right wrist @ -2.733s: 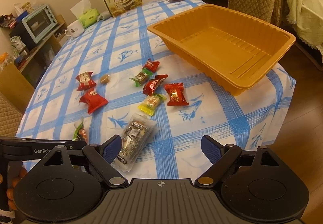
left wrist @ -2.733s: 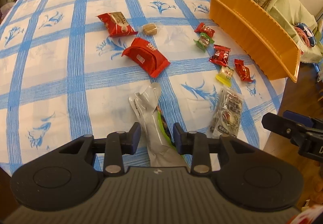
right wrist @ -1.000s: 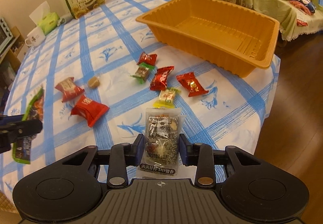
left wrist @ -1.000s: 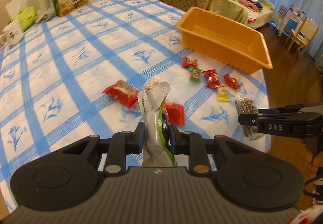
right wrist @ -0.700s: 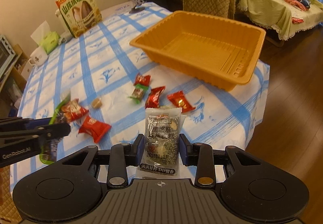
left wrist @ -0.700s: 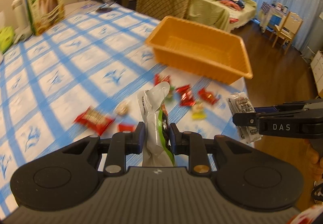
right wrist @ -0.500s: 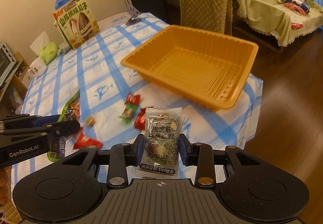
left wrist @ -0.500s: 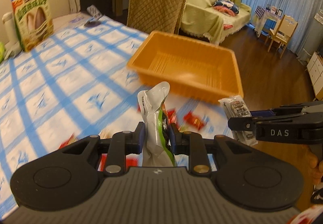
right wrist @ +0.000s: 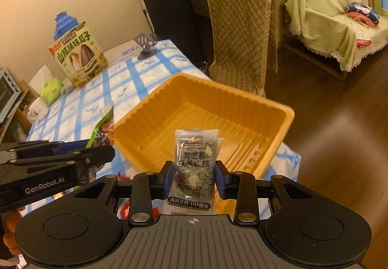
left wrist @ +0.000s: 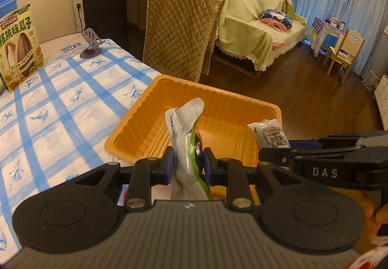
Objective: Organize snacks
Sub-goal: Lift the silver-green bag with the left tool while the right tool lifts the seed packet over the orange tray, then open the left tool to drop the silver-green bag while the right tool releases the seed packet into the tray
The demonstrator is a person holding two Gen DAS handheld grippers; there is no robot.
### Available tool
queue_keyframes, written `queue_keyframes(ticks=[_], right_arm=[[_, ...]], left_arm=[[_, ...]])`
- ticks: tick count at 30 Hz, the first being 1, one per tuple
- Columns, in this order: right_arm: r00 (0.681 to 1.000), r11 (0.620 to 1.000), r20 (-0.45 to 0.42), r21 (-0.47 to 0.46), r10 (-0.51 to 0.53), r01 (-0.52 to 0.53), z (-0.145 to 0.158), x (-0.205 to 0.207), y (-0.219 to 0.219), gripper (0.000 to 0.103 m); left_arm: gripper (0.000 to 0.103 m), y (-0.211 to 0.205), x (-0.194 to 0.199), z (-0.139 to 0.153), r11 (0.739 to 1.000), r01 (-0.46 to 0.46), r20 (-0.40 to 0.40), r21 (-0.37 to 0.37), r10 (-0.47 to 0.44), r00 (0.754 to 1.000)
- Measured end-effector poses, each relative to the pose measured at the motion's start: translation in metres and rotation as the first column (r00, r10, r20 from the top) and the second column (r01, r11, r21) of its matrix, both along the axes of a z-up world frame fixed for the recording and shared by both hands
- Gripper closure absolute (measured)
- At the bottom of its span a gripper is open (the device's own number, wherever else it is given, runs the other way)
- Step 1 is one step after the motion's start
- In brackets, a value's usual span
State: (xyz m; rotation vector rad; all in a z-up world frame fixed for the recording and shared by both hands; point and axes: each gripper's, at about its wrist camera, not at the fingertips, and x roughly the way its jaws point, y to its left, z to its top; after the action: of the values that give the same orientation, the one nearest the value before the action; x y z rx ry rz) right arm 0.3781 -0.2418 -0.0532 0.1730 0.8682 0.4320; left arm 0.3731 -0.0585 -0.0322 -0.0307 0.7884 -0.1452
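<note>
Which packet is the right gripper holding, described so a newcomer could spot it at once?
Find the orange tray at the corner of the blue-checked table. In front of its near rim, the right gripper is shut on a clear packet with a dark speckled cake and white Chinese lettering. The left gripper holds a silver-and-green pouch instead.

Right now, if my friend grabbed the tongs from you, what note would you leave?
Left tongs: shut on the silver-and-green snack pouch.
Right tongs: shut on the clear sesame cake packet.
Both are held above the near part of the orange tray, which sits at the corner of the blue-checked table.
Done: two snacks picked up and brought to the tray; nothing shows inside it.
Left: drop both in. A little red wrapper peeks out below the tongs, so expect more to collect.
</note>
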Motion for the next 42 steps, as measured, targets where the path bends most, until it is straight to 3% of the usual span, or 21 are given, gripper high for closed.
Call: queue_keyframes(ticks=[22,32,42], right_arm=[[0.997,1.000,-0.079,-0.002,0.022,-0.022,-0.040,0.085,-0.007,0.067],[0.992,0.999,-0.115,-0.016,0.043,-0.045,-0.055,0.103,-0.007,0.066],[0.990,0.997,-0.127,-0.020,0.065,-0.068,-0.060,0.109,-0.005,0.066]], left_arm=[[0.080,-0.030,0.094,-0.041,0.999,-0.036,-0.109,0.015,0.038,0.993],[0.080,-0.027,0.108,-0.063,0.998,-0.065,-0.167,0.017,0.067,0.984],[0.070,-0.023,0.106,-0.065,0.996,-0.085,-0.172,0.038,0.091,0.981]])
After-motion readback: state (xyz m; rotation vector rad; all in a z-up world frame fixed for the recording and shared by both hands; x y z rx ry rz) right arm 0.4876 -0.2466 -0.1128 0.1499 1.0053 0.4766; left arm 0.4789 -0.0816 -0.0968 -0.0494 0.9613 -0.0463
